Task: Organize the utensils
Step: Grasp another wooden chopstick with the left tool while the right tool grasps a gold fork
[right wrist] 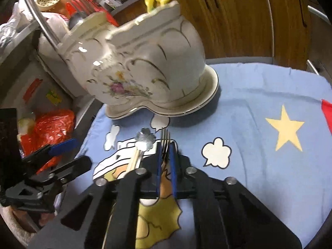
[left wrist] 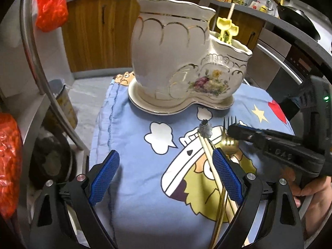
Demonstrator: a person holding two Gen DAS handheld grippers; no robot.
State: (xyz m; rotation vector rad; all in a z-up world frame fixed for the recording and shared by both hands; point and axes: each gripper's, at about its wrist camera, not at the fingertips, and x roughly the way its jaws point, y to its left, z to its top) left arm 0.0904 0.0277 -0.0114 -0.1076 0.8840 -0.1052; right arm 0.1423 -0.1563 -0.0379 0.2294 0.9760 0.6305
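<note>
A cream ceramic utensil holder point(left wrist: 182, 62) with gold trim and flowers stands on its saucer on the blue cartoon cloth; it also shows in the right wrist view point(right wrist: 145, 66). Yellow plastic utensils point(left wrist: 226, 29) stick out of its lower compartment. My right gripper point(right wrist: 165, 145) is shut on a metal fork point(right wrist: 165, 143), tines toward the holder; it also shows in the left wrist view point(left wrist: 230, 122). Beside it lie chopsticks point(left wrist: 209, 157) with a flower-shaped end point(right wrist: 145, 139) and a gold spoon point(left wrist: 227, 145). My left gripper point(left wrist: 166, 161) is open, low over the cloth.
Red plastic bags point(left wrist: 49, 6) hang at left by a metal rail point(left wrist: 37, 58). A wooden cabinet point(left wrist: 99, 33) and a counter with bottles stand behind. An oven point(left wrist: 294, 66) is at the right. The cloth's left edge point(left wrist: 103, 124) drops to the floor.
</note>
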